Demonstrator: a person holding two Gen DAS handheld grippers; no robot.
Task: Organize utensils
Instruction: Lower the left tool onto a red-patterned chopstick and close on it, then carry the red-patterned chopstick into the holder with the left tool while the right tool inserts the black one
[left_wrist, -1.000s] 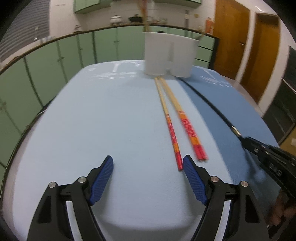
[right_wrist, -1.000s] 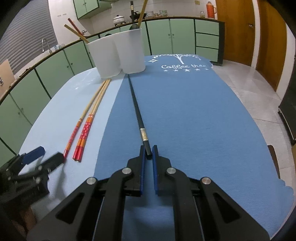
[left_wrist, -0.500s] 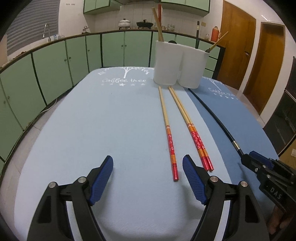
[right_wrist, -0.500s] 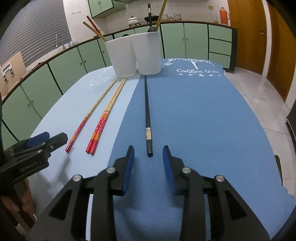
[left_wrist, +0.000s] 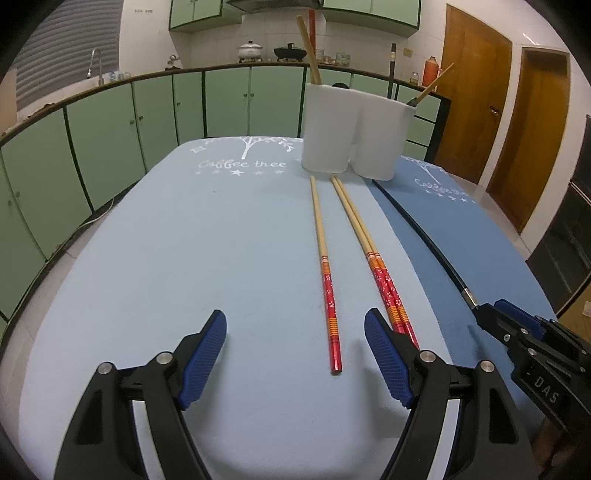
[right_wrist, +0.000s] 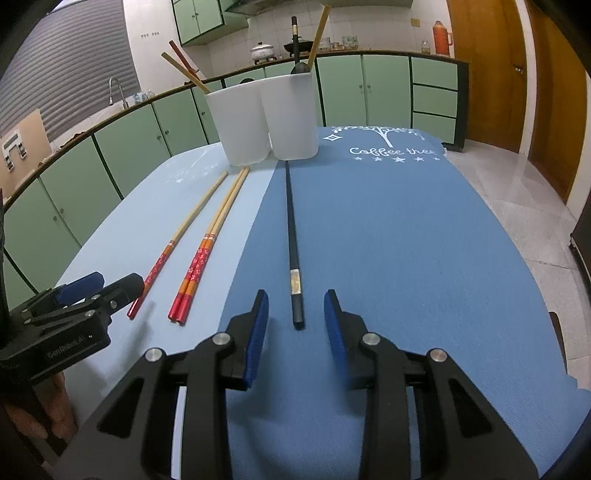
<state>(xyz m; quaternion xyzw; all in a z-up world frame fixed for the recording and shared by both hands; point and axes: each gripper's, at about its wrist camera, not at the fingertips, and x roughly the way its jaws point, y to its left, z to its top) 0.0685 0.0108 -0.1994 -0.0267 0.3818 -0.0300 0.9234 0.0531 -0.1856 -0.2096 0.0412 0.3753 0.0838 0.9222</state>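
Observation:
A white two-cup holder (left_wrist: 354, 136) (right_wrist: 266, 122) stands at the far end with several utensils upright in it. On the light blue mat lie a single red-ended chopstick (left_wrist: 325, 266) (right_wrist: 177, 236) and a touching pair (left_wrist: 373, 254) (right_wrist: 210, 243). My left gripper (left_wrist: 295, 332) is open, and the single chopstick's red end lies between its fingers untouched. A black chopstick (right_wrist: 291, 236) (left_wrist: 424, 236) lies on the dark blue mat. My right gripper (right_wrist: 295, 314) has its jaws closing, with the black chopstick's near end between the pads, clear of both.
The light blue mat (left_wrist: 184, 240) and the dark blue mat (right_wrist: 406, 240) cover the table side by side. Green cabinets ring the room, with wooden doors at right. Each gripper shows at the edge of the other's view, the left gripper (right_wrist: 107, 284) with a hand behind it.
The right jaws, shut at the black chopstick's near end a second ago, have parted and the chopstick lies on the mat. The left gripper has stayed open.

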